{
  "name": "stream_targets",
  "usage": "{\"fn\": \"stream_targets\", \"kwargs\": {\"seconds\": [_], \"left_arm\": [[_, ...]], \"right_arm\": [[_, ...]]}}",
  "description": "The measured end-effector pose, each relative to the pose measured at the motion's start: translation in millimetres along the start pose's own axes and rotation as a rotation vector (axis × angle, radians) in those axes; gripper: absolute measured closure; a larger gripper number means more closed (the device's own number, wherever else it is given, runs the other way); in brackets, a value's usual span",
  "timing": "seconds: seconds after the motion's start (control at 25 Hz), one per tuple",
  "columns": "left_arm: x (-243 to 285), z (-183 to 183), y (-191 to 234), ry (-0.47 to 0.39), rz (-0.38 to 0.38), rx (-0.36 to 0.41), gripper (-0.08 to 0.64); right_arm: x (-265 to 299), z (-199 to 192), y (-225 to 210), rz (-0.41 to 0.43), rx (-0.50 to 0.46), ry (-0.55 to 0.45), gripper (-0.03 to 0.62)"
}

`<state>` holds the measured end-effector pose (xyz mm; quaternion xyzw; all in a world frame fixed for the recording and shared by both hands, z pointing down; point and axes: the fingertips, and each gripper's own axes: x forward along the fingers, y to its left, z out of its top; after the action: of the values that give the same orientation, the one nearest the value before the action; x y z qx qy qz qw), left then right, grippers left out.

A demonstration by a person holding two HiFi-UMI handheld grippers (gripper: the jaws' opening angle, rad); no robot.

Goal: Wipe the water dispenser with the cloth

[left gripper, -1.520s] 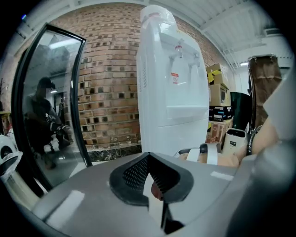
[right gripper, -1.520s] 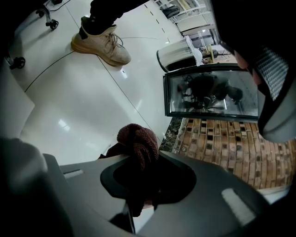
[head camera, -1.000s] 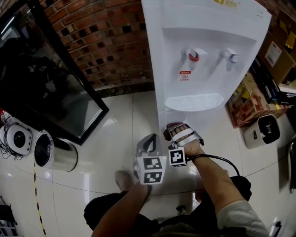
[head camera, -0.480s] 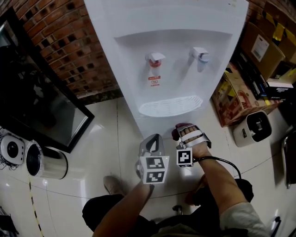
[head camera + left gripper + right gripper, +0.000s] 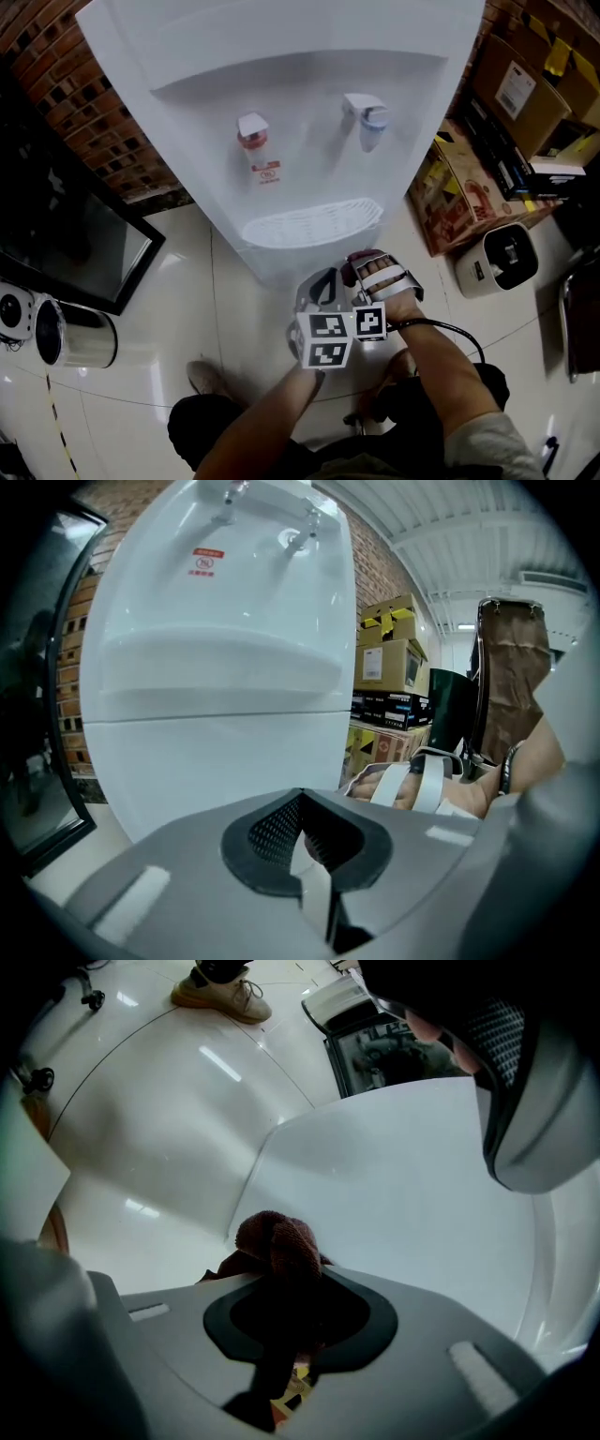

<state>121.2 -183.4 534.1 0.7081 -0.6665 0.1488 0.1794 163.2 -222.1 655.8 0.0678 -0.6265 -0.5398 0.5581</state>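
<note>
Both claws have grey moulded bodies with a black, mesh-lined recess at the mouth.

- The left claw, at frame centre, bears a left marker cube with black-and-white square patterns.
- The right claw bears a matching right marker cube, two white straps and a black cable arcing toward the lower right.

Clothing: a light grey sleeve, dark trousers and a beige laced shoe.
</note>
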Motion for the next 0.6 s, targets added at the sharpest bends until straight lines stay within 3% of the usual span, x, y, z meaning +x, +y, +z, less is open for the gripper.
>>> {"fn": "stream_targets", "kwargs": {"seconds": [0.08, 0.36, 0.48, 0.6], "left_arm": [[7, -2, -6, 0.007, -0.008, -0.002, 0.56], [21, -26, -11, 0.064, -0.026, 0.03, 0.56], [18, -34, -2, 0.074, -0.014, 0.044, 0.56], [11, -41, 15, 0.083, 0.013, 0.06, 0.56]], "right_arm": [[3, -20, 12, 0.045, -0.072, 0.067, 0.502], [15, -33, 15, 0.037, -0.014, 0.076, 0.502], [14, -27, 7, -0.01, 0.023, 0.048, 0.502], [13, -29, 18, 0.065, 0.002, 0.079, 0.501]]}}
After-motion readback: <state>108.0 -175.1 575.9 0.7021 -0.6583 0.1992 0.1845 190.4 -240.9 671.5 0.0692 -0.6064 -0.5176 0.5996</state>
